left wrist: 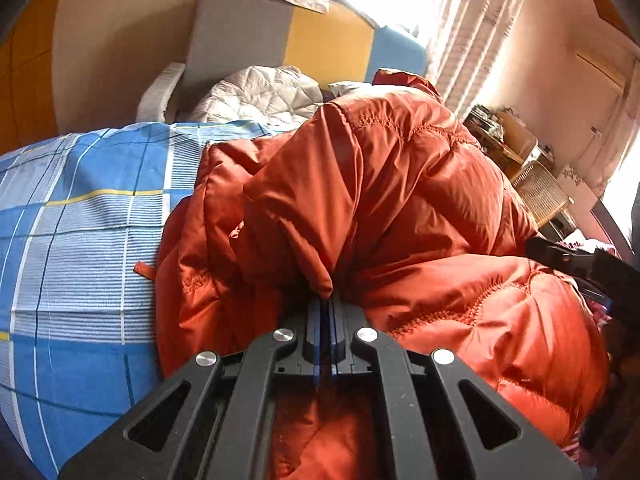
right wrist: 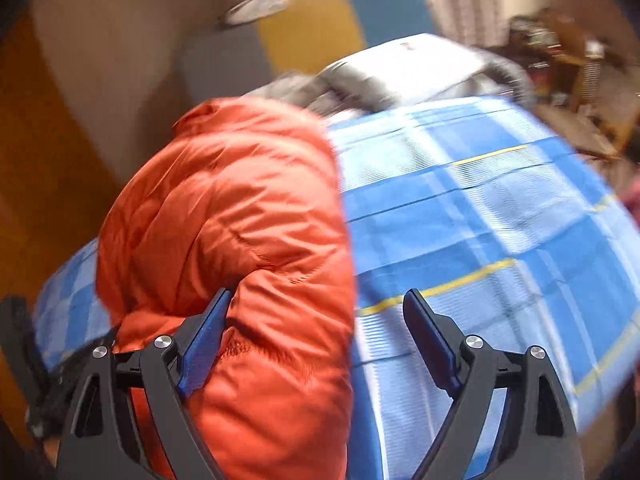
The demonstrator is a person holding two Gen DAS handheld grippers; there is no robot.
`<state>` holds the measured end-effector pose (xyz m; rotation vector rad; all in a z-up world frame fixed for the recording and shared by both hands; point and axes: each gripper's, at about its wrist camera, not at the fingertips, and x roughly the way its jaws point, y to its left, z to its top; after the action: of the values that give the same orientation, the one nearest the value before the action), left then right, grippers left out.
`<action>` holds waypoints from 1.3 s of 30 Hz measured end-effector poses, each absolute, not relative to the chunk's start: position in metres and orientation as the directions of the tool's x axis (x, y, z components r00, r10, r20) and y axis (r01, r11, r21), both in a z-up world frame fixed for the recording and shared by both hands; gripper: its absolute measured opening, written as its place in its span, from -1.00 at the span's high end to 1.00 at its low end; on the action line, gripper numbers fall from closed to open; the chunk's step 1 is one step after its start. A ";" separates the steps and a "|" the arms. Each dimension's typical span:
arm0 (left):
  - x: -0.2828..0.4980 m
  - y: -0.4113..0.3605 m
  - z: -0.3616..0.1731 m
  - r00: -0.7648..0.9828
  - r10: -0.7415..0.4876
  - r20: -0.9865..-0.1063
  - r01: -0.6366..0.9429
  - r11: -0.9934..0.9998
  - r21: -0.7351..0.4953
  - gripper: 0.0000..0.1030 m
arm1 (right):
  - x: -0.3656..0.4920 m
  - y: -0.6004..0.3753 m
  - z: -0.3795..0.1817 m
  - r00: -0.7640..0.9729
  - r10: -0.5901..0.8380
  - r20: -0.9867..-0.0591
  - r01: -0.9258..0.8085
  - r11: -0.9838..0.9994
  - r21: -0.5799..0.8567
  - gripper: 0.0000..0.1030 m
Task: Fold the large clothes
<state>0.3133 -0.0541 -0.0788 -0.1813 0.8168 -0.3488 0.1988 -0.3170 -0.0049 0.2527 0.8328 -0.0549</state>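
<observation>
The orange puffer jacket (left wrist: 400, 208) lies heaped on the bed, spread over the blue checked bedsheet (left wrist: 80, 240), bunched and puffy, with quilted seams running across it. The left gripper (left wrist: 329, 312) is pinched tight on a fold of that jacket: its two blue-padded fingers (left wrist: 316, 328) are pressed together with a tip of orange fabric caught right at their ends, and more of the jacket sags under the gripper's black frame.

Over on the right-wrist view, things are blurred. The right gripper (right wrist: 316, 332) stands wide apart, holding nothing; its left finger (right wrist: 208, 336) sits against the jacket's (right wrist: 240, 220) side, while the other finger is over the bedsheet (right wrist: 480, 220), clear of the orange cloth. The jacket's edge falls between the two fingers.

At the far right of the left-wrist view, a black piece of the other gripper pokes in beside the jacket. Behind the bed there is a white quilted blanket (left wrist: 264, 94) piled near a grey, yellow and blue headboard (left wrist: 288, 36), with a curtain (left wrist: 472, 28) by a bright window, and a cluttered shelf (left wrist: 516, 152) off to the side.
</observation>
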 end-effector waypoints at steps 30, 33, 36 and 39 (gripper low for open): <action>0.309 -0.051 -0.097 0.645 -0.351 -0.679 0.185 0.934 -0.307 0.89 | 0.209 -0.256 -0.068 0.670 -0.133 -0.730 0.173 0.985 -0.020 -0.10; 0.304 -0.045 -0.075 0.657 -0.333 -0.677 0.152 0.937 -0.314 0.85 | 0.209 -0.257 -0.066 0.670 -0.127 -0.731 0.169 0.985 -0.017 -0.10; 0.294 -0.041 -0.048 0.700 -0.323 -0.637 0.143 0.937 -0.318 0.84 | 0.207 -0.256 -0.063 0.674 -0.122 -0.729 0.171 0.985 -0.007 -0.10; 0.304 -0.045 -0.031 0.699 -0.344 -0.627 0.153 0.928 -0.339 0.80 | 0.207 -0.257 -0.063 0.678 -0.116 -0.726 0.171 0.985 0.001 -0.10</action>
<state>0.3042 -0.0451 -0.0309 -0.2708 0.7484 -0.2803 0.2065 -0.2567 -0.0626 0.0709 0.8102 -0.1613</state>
